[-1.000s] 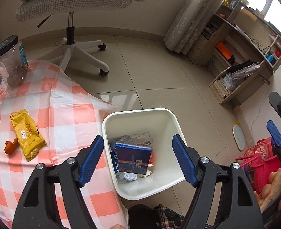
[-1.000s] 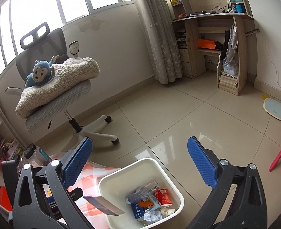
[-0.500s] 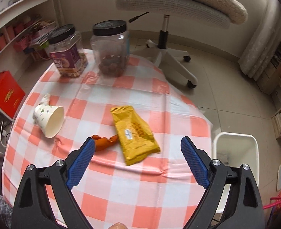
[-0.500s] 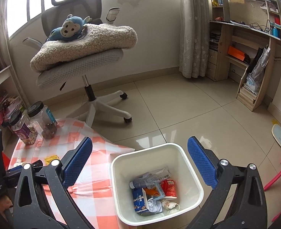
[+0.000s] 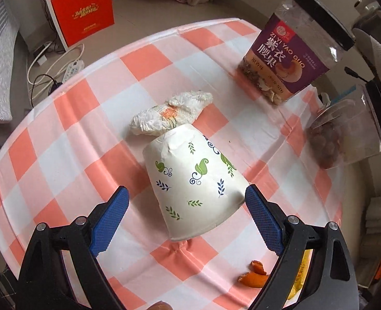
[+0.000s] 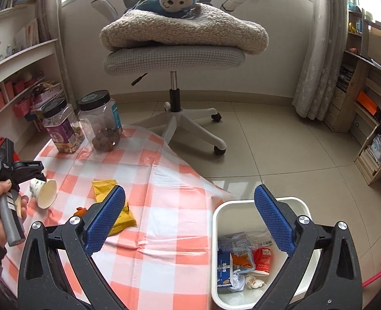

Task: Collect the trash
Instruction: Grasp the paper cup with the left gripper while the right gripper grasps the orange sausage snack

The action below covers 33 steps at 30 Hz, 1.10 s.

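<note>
The left gripper is held with its blue fingers spread wide, one on each side of the wide mouth end of a paper cup; no contact with the cup can be made out. The cup is lying on its side on the checked tablecloth, its dented base turned away from the gripper. A crumpled tissue is found touching that base. Bits of orange peel are seen near the right finger, and two jars are placed further back.

The right gripper is likewise kept wide apart and holds nothing, raised above the gap between table edge and white bin. Wrappers and paper are seen inside the bin. A yellow packet is lying on the cloth just beyond the left finger, partly hidden by it.
</note>
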Each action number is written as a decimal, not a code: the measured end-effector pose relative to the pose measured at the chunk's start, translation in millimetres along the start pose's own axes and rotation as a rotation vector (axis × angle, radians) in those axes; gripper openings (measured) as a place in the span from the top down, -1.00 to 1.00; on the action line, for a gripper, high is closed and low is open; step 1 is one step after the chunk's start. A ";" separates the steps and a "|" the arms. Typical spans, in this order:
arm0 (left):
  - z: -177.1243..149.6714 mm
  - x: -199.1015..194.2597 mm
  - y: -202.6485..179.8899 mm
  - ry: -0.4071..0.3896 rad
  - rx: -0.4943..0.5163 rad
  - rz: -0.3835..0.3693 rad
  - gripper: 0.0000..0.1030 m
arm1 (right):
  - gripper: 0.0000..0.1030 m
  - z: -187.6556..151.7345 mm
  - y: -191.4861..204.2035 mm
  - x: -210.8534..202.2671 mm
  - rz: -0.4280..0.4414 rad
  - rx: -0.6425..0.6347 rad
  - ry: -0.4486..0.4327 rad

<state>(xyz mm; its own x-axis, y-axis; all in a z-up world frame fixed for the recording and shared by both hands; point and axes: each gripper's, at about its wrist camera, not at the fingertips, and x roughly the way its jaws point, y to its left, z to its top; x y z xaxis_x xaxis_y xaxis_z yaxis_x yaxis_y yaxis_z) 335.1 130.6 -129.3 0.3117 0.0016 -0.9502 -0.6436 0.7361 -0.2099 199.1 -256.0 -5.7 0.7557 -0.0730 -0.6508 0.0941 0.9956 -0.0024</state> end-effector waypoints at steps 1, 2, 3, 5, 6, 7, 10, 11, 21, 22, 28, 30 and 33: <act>1.7 8.8 1.2 0.041 -0.006 -0.035 -0.72 | -0.86 -1.4 8.7 5.8 0.016 -0.019 0.015; 2.5 15.5 2.6 0.077 -0.007 -0.072 -0.69 | -0.86 -2.9 17.6 12.2 0.031 -0.041 0.031; 1.5 19.2 3.5 0.102 -0.007 -0.103 -0.53 | -0.86 -4.4 26.4 18.9 0.043 -0.064 0.049; 2.4 17.9 4.0 0.118 0.016 -0.144 -0.16 | -0.86 -7.0 43.3 33.5 0.070 -0.106 0.084; 2.8 13.6 4.1 0.111 0.035 -0.148 -0.01 | -0.86 -8.2 51.8 41.4 0.087 -0.125 0.105; 2.5 8.0 4.0 0.101 0.056 -0.154 0.05 | -0.86 -9.9 59.8 48.5 0.104 -0.139 0.124; 0.0 -4.5 8.9 0.116 0.090 -0.175 0.19 | -0.86 -15.7 84.0 67.9 0.174 -0.169 0.179; -1.1 -9.1 12.7 0.124 0.093 -0.189 0.20 | -0.86 -18.6 93.5 72.1 0.196 -0.182 0.192; -11.2 -117.6 38.4 -0.160 0.291 -0.165 0.18 | -0.63 -51.2 154.5 115.1 0.463 0.111 0.471; -12.6 -127.4 40.4 -0.186 0.309 -0.171 0.18 | -0.63 -53.4 160.1 118.6 0.439 0.130 0.471; -13.1 -156.0 54.9 -0.216 0.336 -0.230 0.15 | -0.43 -61.0 183.5 144.8 0.278 0.167 0.435; -9.4 -157.1 59.1 -0.210 0.328 -0.240 0.15 | -0.37 -62.6 184.5 153.9 0.241 0.186 0.422; -6.1 -162.9 65.9 -0.224 0.330 -0.248 0.15 | -0.02 -61.4 184.1 160.1 0.217 0.190 0.386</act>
<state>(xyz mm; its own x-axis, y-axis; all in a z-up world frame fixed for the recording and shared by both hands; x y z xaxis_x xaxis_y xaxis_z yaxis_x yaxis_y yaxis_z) 237.7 174.7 10.2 0.5949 -0.0821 -0.7996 -0.2854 0.9084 -0.3055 297.6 -80.8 -157.0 0.4786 0.1981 -0.8554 0.1054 0.9542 0.2800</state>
